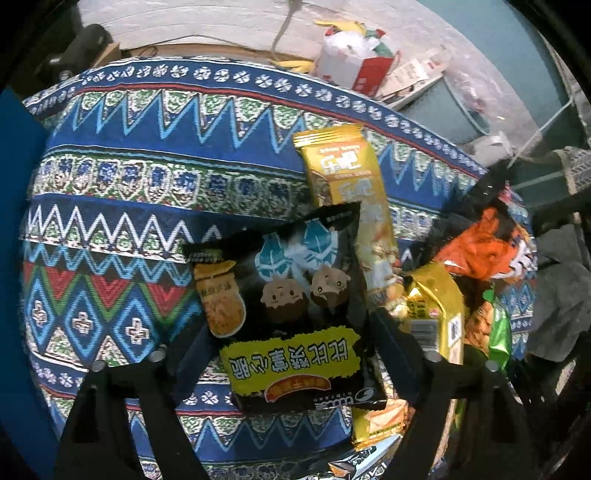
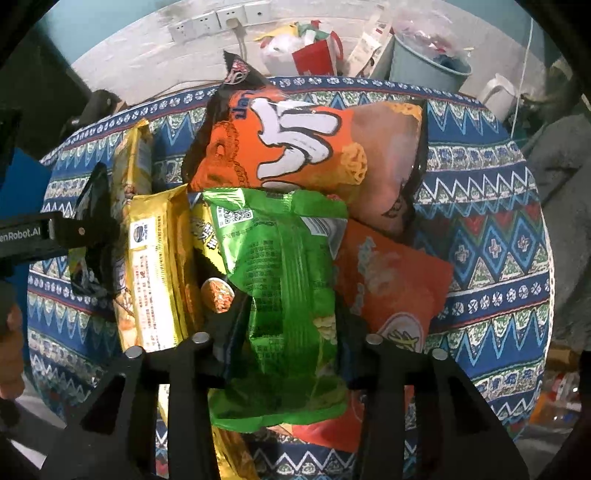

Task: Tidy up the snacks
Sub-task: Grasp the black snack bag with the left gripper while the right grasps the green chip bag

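Observation:
In the left wrist view my left gripper point(image 1: 284, 354) is shut on a black snack bag point(image 1: 288, 295) with cartoon faces and a yellow label, held above the patterned cloth point(image 1: 110, 206). A long yellow packet point(image 1: 351, 184) lies behind it. In the right wrist view my right gripper point(image 2: 288, 354) is shut on a green snack bag point(image 2: 284, 288), above an orange bag point(image 2: 391, 280). A large orange chip bag point(image 2: 303, 147) lies beyond. Gold packets point(image 2: 155, 266) lie to the left. The left gripper point(image 2: 55, 232) with the black bag point(image 2: 94, 229) shows at the far left.
A round table carries the blue patterned cloth point(image 2: 487, 229). Behind it are a white wall with sockets point(image 2: 218, 18), a red and white bag point(image 2: 306, 55), a grey bin point(image 2: 424, 66) and a white jug point(image 2: 498, 96). Orange and gold bags point(image 1: 480, 258) crowd the right of the left wrist view.

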Demonstrator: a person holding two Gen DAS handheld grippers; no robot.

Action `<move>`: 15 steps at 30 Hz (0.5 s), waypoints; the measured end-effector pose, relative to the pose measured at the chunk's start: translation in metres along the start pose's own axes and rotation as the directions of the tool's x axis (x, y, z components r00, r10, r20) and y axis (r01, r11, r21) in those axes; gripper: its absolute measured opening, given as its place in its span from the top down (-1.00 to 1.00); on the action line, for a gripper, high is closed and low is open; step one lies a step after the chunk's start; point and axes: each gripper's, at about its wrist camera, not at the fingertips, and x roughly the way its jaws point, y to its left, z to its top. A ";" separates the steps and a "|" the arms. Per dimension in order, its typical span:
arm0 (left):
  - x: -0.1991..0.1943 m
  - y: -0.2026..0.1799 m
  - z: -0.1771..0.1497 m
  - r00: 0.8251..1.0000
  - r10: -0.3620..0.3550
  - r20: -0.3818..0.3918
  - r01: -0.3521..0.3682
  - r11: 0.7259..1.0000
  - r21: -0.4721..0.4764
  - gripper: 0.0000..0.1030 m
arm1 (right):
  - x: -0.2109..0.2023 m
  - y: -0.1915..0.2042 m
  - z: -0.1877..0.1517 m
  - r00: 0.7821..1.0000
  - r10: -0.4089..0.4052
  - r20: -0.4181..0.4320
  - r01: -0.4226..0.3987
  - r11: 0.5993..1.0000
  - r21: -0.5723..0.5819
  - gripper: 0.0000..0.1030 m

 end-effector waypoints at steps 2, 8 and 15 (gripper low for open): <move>-0.003 -0.003 -0.002 1.000 -0.012 0.005 0.012 1.000 0.020 -0.24 | -0.003 0.002 0.001 1.000 -0.005 0.015 0.005 1.000 -0.012 0.34; -0.013 -0.005 -0.014 0.999 0.033 0.023 -0.035 0.994 0.103 -0.23 | -0.014 0.007 0.004 0.999 -0.006 0.040 0.007 1.000 -0.028 0.38; -0.046 -0.004 -0.021 0.990 0.091 0.107 -0.109 0.977 0.182 -0.23 | -0.029 0.019 0.006 0.997 -0.014 0.076 0.019 0.998 -0.060 0.39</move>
